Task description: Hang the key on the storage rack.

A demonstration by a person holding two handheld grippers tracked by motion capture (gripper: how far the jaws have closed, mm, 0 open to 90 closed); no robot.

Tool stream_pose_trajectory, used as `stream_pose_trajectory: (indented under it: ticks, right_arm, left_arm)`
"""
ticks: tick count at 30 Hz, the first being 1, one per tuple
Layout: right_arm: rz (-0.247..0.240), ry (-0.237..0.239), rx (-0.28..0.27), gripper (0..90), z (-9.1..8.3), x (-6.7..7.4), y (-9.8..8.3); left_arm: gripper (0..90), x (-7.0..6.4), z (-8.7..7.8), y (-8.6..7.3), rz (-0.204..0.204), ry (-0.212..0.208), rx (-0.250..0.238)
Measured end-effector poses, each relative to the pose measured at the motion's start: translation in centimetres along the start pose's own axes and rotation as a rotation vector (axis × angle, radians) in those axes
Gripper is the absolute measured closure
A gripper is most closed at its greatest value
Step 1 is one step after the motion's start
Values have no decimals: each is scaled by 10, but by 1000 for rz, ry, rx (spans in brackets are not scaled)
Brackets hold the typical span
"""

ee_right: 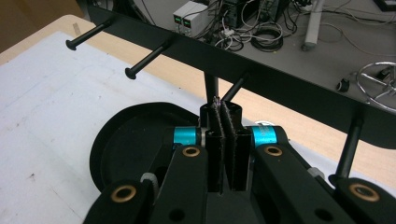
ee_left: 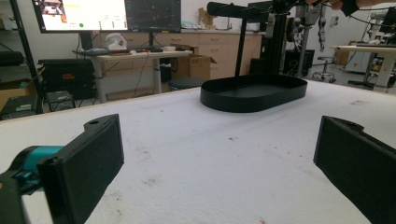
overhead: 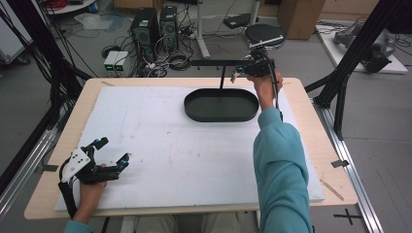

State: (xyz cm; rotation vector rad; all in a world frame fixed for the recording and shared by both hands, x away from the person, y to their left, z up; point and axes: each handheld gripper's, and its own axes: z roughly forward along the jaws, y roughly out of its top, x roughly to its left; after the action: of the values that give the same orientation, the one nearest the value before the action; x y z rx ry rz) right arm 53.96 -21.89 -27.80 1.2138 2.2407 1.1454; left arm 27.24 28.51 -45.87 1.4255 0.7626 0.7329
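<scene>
My left gripper sits wide open, empty, on the white mat. My right gripper is clamped together beside the rack bar, above the black tray; can't tell if it holds anything.

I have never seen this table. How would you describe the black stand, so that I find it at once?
Start from the white foam sheet that covers the wooden table. Near its far edge lies a black oval tray; a thin post rises from its middle and carries a horizontal bar with pegs, where the right gripper is. It is the one upright thing on the table.
</scene>
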Motion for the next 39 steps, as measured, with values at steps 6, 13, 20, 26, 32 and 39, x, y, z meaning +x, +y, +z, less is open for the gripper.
stream_pose_trajectory:
  ticks: [6,13,20,26,32,39]
  right_arm:
    - [-1,-36,-33,862,-3,-3,0]
    - [23,-32,-46,809,-9,-8,-2]
    - [37,-16,-79,378,-15,-7,-4]
    - [89,-9,-84,5,-21,-1,-8]
    - [42,46,-162,5,-43,12,-15]
    - [-58,118,-200,5,-69,24,-53]
  left_arm:
    - [21,0,0,0,-1,-2,0]
    - [20,0,0,0,0,-2,0]
    - [20,-1,0,0,-3,-1,-1]
    - [20,-1,0,0,-1,0,-3]
    - [20,0,0,0,-6,1,-5]
    - [20,0,0,0,-3,1,-3]
